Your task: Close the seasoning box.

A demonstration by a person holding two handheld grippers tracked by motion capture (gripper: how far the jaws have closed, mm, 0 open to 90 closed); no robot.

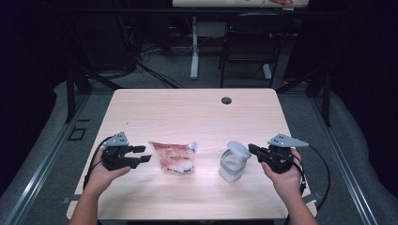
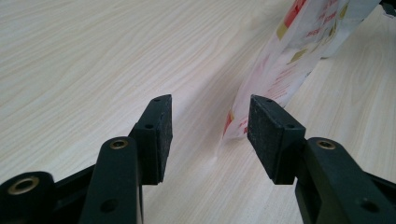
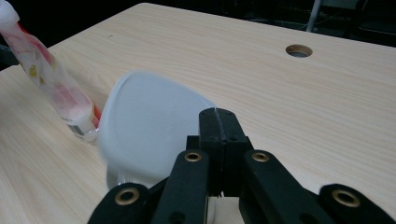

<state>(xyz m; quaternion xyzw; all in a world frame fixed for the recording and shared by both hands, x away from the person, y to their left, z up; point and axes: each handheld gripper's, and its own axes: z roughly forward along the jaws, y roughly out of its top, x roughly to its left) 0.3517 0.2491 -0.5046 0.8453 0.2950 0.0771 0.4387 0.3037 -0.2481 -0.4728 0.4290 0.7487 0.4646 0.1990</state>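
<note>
From the high view we see a light wooden table [image 1: 187,108] with a red-and-white spouted refill pouch [image 1: 172,157] standing near its middle and, to the right of it, a clear plastic container [image 1: 232,167] whose white lid [image 1: 238,150] is flipped up. The left gripper [image 1: 141,154] sits just left of the pouch, jaws apart and pointing at it; the right gripper [image 1: 253,149] sits just right of the container, its tip close to the raised lid. A cable hole [image 1: 226,100] marks the far side of the table, and a dark chair [image 1: 248,42] stands on the floor beyond.

The left gripper view adds what the overhead cannot — the two pads stand wide, with bare table between them, and the pouch's [image 2: 289,60] lower corner lies just past the right-hand pad, apart from it. The left gripper [image 2: 210,121] grasps nothing.

In the right gripper view the right gripper [image 3: 218,122] is clenched, pads pressed together with nothing between them. The white lid [image 3: 149,121] looms blurred just behind the tips — we cannot tell whether they touch it. The pouch [image 3: 46,79] leans at the far left, and the cable hole [image 3: 299,50] shows beyond.
</note>
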